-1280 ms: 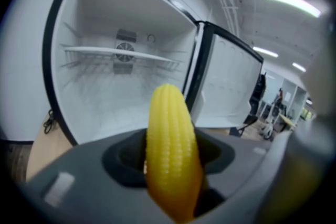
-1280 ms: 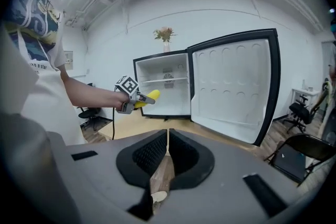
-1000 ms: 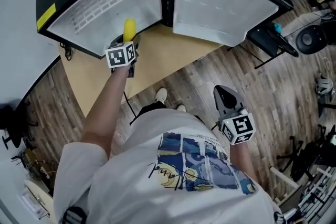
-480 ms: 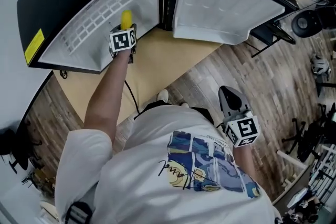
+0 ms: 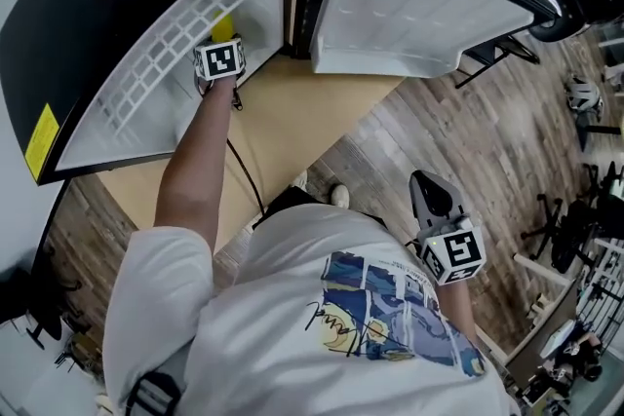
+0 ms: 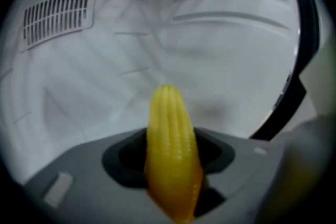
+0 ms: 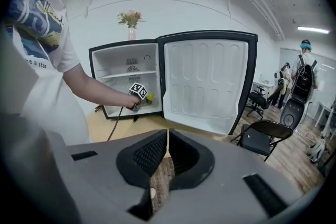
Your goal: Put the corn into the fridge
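while left tongs (image 6: pixel 171 159) grip corn (image 6: pixel 168 123), fridge (image 7: pixel 122 63) stands open.

Right gripper (image 7: pixel 167 136): jaws nearly together, thin slit, nothing between them, wood floor visible through it. Beyond: small black fridge (image 7: pixel 123 60) on a light tabletop (image 7: pixel 137 124), door (image 7: pixel 207 81) swung wide open, white inside. Person's arm reaches into the lower compartment with the left gripper (image 7: pixel 145 98), yellow corn (image 7: pixel 150 96) at its tip. Vase of flowers (image 7: pixel 130 21) on the fridge. Black folding chair (image 7: pixel 265 136) at right.
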`<state>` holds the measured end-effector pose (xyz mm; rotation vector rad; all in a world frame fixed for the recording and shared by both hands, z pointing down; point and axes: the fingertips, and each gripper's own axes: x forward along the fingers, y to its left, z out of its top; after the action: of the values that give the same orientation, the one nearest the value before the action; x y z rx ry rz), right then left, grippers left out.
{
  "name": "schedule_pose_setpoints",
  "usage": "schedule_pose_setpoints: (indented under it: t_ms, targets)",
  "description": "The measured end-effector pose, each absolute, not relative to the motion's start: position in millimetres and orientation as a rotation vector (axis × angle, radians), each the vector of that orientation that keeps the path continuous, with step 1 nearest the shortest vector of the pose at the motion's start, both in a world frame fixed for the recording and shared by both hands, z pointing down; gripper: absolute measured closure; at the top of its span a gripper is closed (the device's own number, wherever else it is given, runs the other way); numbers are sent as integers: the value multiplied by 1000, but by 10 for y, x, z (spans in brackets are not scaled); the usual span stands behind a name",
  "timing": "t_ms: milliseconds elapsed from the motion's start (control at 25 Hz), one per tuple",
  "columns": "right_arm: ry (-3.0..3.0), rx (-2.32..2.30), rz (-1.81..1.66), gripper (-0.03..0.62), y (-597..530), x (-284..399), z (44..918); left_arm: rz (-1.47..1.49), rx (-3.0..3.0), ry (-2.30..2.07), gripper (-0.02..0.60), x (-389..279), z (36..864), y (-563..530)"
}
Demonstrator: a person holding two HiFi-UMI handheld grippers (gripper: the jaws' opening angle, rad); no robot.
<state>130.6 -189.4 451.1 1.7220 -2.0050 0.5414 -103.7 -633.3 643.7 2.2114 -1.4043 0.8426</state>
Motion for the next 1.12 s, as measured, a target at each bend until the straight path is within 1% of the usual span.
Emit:
schedule_pose_setpoints:
  t_ms: [240,920,960,1000,1120]
  targets:
    - [-1980,1741,568,576,-1885,1317,4564,880,2217,-1406,328,-998,6463,-6381]
    - [-1975,1757,555,576,-1777,1403,4530,873,2179,-1376,325,-1041,6455,-6356]
    - [-1972,1756,562,576,-1753,1410,4542,867,2178,-1380,323,-1042,6458,-6354]
    - [-1970,1753,567,576,-1733,1416,4556,862,2176,-1385,307,-1046,6458,-6358]
    - [-1969,1751,576,576,-1690,1435,4581,857,2179,-1399,296,-1051,6451,-6380]
